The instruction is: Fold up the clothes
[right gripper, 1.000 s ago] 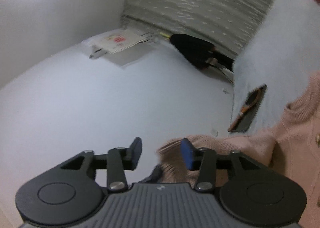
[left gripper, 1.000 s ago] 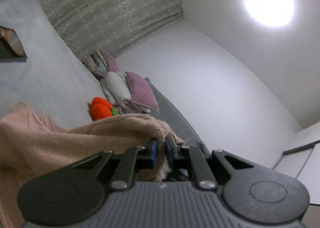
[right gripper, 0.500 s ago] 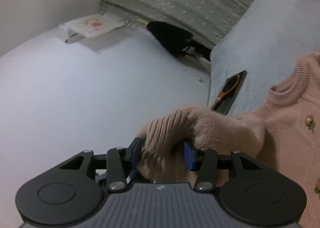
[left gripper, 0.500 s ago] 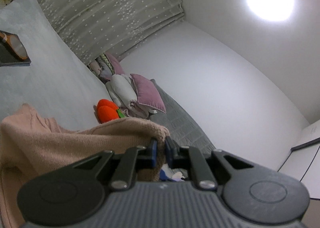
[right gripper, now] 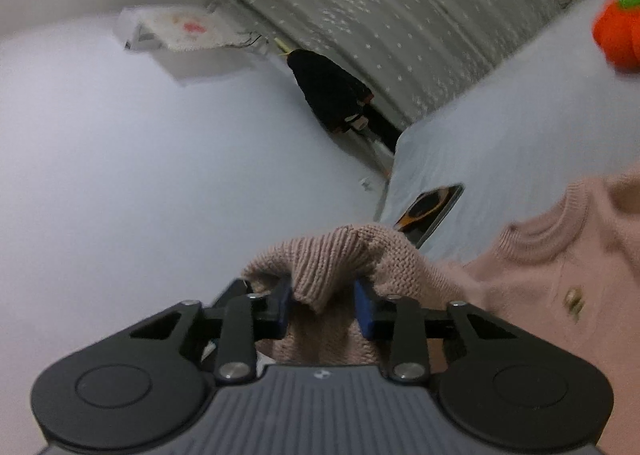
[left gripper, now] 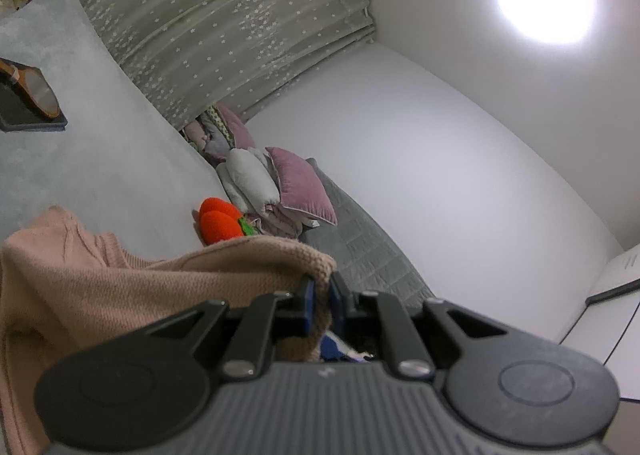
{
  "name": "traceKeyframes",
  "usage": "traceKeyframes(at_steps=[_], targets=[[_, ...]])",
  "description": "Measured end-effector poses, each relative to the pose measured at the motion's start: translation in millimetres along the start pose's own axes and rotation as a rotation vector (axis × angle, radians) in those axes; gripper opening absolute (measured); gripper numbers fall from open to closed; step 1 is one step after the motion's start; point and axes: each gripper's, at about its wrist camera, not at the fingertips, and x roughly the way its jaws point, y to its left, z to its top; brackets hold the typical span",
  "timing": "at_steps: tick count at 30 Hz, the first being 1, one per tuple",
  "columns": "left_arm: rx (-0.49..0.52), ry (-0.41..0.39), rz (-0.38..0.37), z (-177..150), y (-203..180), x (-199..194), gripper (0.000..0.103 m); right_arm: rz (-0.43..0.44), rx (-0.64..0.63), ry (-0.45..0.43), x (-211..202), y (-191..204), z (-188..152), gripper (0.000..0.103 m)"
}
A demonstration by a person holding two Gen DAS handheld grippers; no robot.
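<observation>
— On the bed (left gripper: 120,159)? 
— Sweater (left gripper: 100,295) spread near the front; toy (left gripper: 220,221) behind it, apart from it; frame (left gripper: 28,99) lying flat farther left, near the bed's edge.

— Behind the toy? 
— Pillows (left gripper: 276,183) stacked at the bed's far end, against the curtain (left gripper: 224,27).

— And the sweater's edges? 
— One edge lifted, pinched in the left gripper (left gripper: 320,295). Cuff bunched between the closing jaws of the right gripper (right gripper: 324,303), pads touching it.

— From the right wrist view? 
— Frame (right gripper: 432,211) just behind the cuff; toy (right gripper: 618,39) far right; dark garment (right gripper: 328,91) hanging left of the bed, before the curtain (right gripper: 400,15).
</observation>
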Motion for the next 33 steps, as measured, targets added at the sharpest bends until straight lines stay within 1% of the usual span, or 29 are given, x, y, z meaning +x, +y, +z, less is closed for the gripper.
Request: traceKeyframes(at_steps=[1,2,3,5,8,10,12,13,14,15,17,18,19,22,25,27,29,31,32,33], targets=[[0.007,0.001,0.007,1,-1,0,0.009,-0.011,-0.034,0.004,0,4,-1,0.012],[0.016,0.002,0.014,1,-2,-1,0.009,-0.022,-0.067,0.008,0,8,-1,0.012],[0.034,0.000,0.026,3,-4,-3,0.009,-0.009,-0.077,0.016,-1,11,-1,0.010],[0.078,-0.008,0.052,8,-8,-10,0.009,0.108,-0.011,0.039,-8,9,4,0.009],[0.135,-0.024,0.077,17,-18,-23,0.010,0.312,0.118,0.052,-21,3,16,0.009],[0.158,-0.024,0.080,23,-27,-31,0.012,0.419,0.179,0.057,-25,-1,22,0.007],[0.181,-0.025,0.083,28,-36,-39,0.017,0.505,0.227,0.062,-28,-3,24,0.007],[0.192,-0.025,0.085,31,-40,-43,0.023,0.525,0.240,0.064,-28,-4,25,0.007],[0.206,-0.030,0.075,33,-46,-48,0.032,0.534,0.244,0.063,-29,-4,25,0.007],[0.221,-0.037,0.063,35,-52,-52,0.036,0.538,0.246,0.061,-29,-5,25,0.007],[0.266,-0.045,0.064,37,-64,-57,0.061,0.537,0.247,0.061,-29,-8,25,0.007],[0.289,-0.049,0.066,38,-70,-59,0.065,0.543,0.252,0.066,-28,-10,26,0.007],[0.310,-0.046,0.074,37,-74,-59,0.072,0.546,0.254,0.071,-28,-11,26,0.007],[0.368,0.003,0.121,29,-81,-46,0.073,0.550,0.245,0.085,-30,-11,27,0.007],[0.383,0.050,0.144,18,-79,-28,0.072,0.546,0.230,0.098,-31,-10,27,0.007],[0.383,0.073,0.149,12,-77,-19,0.064,0.537,0.219,0.105,-32,-10,26,0.007],[0.334,0.091,0.125,9,-69,-15,0.033,0.527,0.216,0.111,-34,-11,26,0.007],[0.283,0.098,0.097,8,-62,-12,0.017,0.509,0.216,0.117,-34,-17,25,0.007],[0.259,0.093,0.082,8,-58,-11,0.011,0.501,0.219,0.119,-34,-20,25,0.007],[0.235,0.089,0.066,7,-55,-11,0.010,0.495,0.224,0.119,-34,-24,26,0.007]])
